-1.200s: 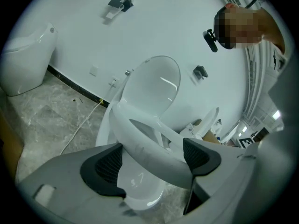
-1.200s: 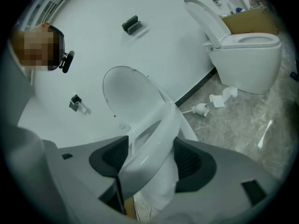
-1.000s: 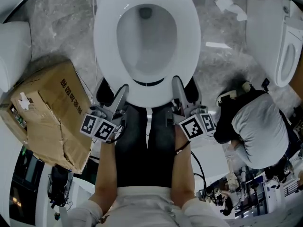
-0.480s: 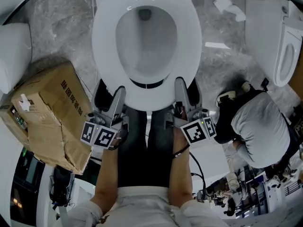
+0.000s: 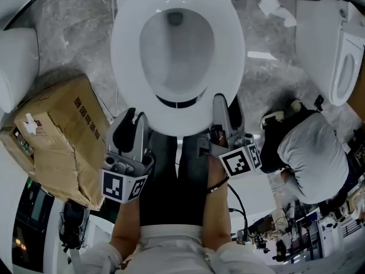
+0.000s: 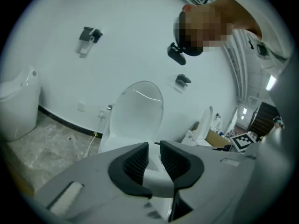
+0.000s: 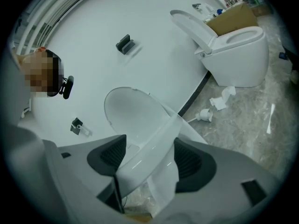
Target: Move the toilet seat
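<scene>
Since the earlier frame the left gripper (image 6: 154, 157) has dropped lower in the head view and rolled. Its jaws have been closing and now appear to pinch the front rim of the toilet seat (image 5: 126, 50). The right gripper (image 7: 149, 160) has eased a little wider, its jaws loose either side of the same rim at lower right. Both forearms reach up from bottom centre, tools tipped slightly downward. The seat still lies over the bowl at centre frame, with the lid (image 6: 140, 107) upright behind it. Lifting has, I judge, barely begun.
</scene>
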A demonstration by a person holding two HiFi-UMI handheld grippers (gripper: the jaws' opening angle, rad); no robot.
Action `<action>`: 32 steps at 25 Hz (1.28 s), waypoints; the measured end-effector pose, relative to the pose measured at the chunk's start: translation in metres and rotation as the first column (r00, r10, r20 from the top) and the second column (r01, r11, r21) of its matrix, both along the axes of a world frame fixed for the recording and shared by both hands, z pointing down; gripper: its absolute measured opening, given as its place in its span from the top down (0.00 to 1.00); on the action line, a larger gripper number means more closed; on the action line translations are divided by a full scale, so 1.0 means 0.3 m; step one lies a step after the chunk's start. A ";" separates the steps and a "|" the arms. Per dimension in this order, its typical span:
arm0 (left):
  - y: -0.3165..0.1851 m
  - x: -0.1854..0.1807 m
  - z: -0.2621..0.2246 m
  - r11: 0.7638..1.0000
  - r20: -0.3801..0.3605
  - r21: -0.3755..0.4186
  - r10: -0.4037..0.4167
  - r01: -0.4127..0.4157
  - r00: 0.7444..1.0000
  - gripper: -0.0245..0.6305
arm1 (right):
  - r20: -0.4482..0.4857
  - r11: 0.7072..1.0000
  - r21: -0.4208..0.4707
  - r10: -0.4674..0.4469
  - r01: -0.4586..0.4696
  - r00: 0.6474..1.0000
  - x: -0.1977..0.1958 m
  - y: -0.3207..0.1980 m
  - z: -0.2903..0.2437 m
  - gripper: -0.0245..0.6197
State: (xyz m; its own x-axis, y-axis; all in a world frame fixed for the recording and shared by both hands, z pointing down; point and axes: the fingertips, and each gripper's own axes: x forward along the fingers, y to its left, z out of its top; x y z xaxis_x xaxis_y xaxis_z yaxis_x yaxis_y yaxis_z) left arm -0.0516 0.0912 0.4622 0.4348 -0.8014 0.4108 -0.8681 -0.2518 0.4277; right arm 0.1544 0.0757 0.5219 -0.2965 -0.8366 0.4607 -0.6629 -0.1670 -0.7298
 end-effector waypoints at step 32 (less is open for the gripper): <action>-0.127 0.136 -0.194 0.982 0.122 0.140 0.113 -0.130 0.986 0.97 | -0.445 0.976 0.169 -0.047 0.136 0.894 -0.020 -0.156 -0.301 0.77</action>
